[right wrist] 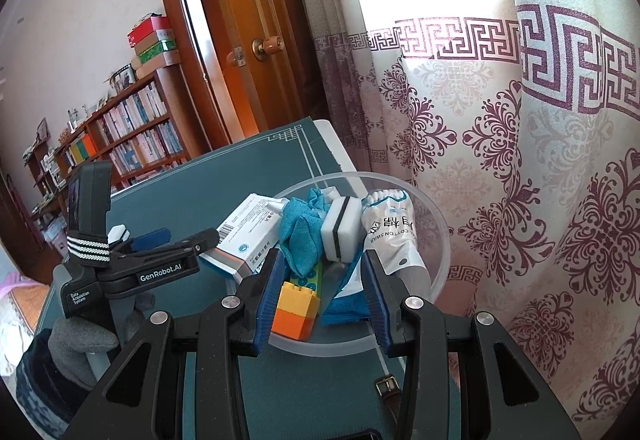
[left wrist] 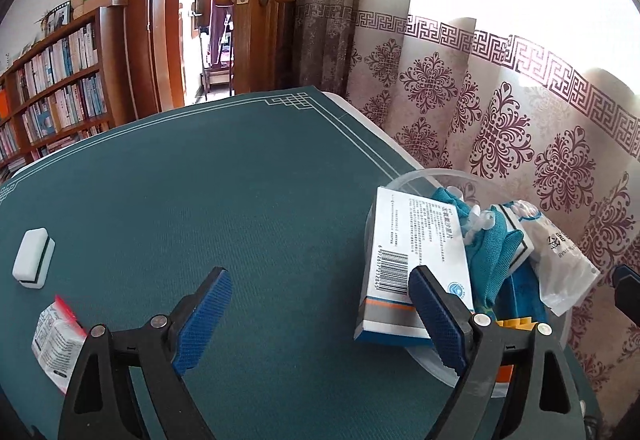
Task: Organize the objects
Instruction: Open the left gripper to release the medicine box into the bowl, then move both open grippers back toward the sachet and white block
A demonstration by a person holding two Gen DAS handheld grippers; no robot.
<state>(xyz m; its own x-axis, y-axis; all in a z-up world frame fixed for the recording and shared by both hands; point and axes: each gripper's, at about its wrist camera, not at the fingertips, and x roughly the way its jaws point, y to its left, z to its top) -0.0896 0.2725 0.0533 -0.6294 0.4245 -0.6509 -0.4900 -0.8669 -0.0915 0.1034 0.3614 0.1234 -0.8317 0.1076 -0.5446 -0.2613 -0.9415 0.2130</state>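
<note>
**Mia:** Two things are not in the bowl (right wrist: 400, 183) yet. The white sponge (left wrist: 34, 258) lies by the left edge of the tabletop (left wrist: 200, 179). The little packet (left wrist: 56, 340) lies near the front left corner.

**Ben:** How will they feel?

**Mia:** I think the sponge is light and squishy. Pinch it across its short sides, and not too hard. The packet looks thin, crinkly and slippery, so take it by one edge.

**Ben:** What are the tongs doing?

**Mia:** The left gripper (left wrist: 320, 320) is spread wide with nothing in it. The right gripper (right wrist: 324, 280) hangs over the bowl, its fingers a little apart, pinching nothing that I can see.

**Ben:** Is there room?

**Mia:** Lots, in the middle. But the bowl sits at the right edge by the curtain (left wrist: 520, 119). It is piled high, and the box (left wrist: 416, 264) leans out over its rim.
</note>
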